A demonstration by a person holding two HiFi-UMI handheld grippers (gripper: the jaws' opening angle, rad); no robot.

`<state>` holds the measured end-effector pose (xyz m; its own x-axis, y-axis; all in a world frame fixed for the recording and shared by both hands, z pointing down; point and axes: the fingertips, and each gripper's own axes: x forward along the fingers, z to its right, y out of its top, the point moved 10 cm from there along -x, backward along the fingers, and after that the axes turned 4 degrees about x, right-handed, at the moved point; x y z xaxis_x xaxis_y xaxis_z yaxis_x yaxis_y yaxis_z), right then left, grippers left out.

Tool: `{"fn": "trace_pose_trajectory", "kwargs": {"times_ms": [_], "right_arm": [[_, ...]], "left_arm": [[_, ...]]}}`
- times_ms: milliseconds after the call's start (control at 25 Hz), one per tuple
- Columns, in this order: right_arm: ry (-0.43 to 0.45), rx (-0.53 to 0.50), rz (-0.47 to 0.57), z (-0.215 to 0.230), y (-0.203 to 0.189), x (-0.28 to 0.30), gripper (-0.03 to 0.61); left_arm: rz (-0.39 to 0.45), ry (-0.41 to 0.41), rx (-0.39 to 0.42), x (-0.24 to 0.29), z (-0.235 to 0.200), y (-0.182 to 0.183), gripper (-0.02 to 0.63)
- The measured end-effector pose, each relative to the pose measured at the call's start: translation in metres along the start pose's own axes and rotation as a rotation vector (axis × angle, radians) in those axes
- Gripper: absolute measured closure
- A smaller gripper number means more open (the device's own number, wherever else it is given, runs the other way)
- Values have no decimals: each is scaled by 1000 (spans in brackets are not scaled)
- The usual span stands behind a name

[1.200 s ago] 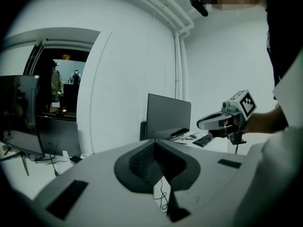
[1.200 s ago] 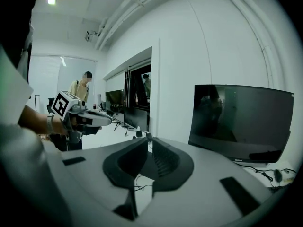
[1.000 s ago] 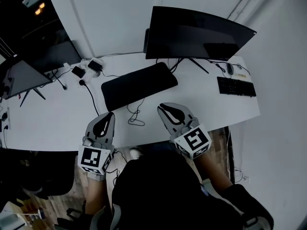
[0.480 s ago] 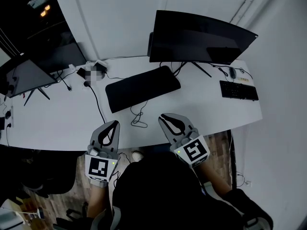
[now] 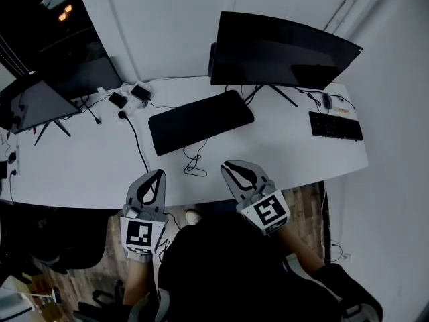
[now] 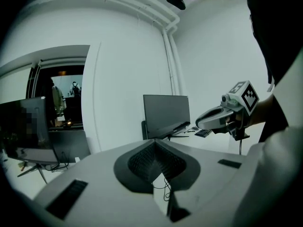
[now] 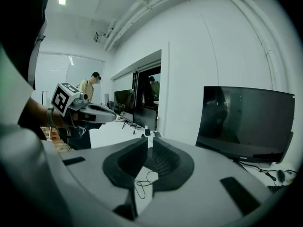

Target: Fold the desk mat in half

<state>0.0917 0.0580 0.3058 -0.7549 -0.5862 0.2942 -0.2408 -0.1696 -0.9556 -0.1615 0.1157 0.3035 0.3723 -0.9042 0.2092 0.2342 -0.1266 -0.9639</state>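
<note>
A black desk mat [image 5: 200, 121] lies flat on the white desk [image 5: 80, 166], in front of the big monitor and angled a little. My left gripper [image 5: 158, 174] hovers over the desk's near edge, left of the mat, jaws shut and empty. My right gripper [image 5: 228, 166] hangs over the near edge to the right, also shut with nothing held. Both sit well short of the mat. In the left gripper view the shut jaws [image 6: 154, 143] point toward the monitor; in the right gripper view the jaws [image 7: 147, 150] nearly meet, with only the mat's dark edge showing beyond them.
A curved black monitor [image 5: 281, 49] stands at the back. A loose black cable [image 5: 193, 164] loops between the mat and the near edge. A small keyboard [image 5: 335, 125] and mouse [image 5: 326, 100] lie far right. Adapters [image 5: 131, 96] and a second screen [image 5: 37, 106] sit at the left.
Both grippers have drawn back slightly toward the desk's near edge and my body. The mat has not moved.
</note>
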Motion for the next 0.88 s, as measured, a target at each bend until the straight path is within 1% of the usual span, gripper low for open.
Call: {"fn": "trace_pose_trajectory", "kwargs": {"times_ms": [120, 240, 400, 560, 640, 720, 880], "right_arm": [[10, -9, -8, -2, 0, 3, 538], [9, -4, -8, -2, 0, 4, 538], [12, 6, -4, -2, 1, 6, 538], [15, 9, -15, -3, -1, 9, 538], [16, 7, -25, -4, -2, 9, 538], [15, 4, -35, -4, -3, 10, 538], [10, 8, -50, -2, -6, 12, 538]], "left_arm": [[-4, 8, -5, -1, -2, -2, 604], [21, 16, 21, 0, -4, -8, 604], [-8, 27, -11, 0, -4, -10, 604], [6, 28, 2, 1, -5, -16, 604], [-8, 29, 1, 2, -4, -16, 604], [-30, 35, -18, 2, -5, -16, 604], [-18, 41, -17, 1, -9, -24, 604]]}}
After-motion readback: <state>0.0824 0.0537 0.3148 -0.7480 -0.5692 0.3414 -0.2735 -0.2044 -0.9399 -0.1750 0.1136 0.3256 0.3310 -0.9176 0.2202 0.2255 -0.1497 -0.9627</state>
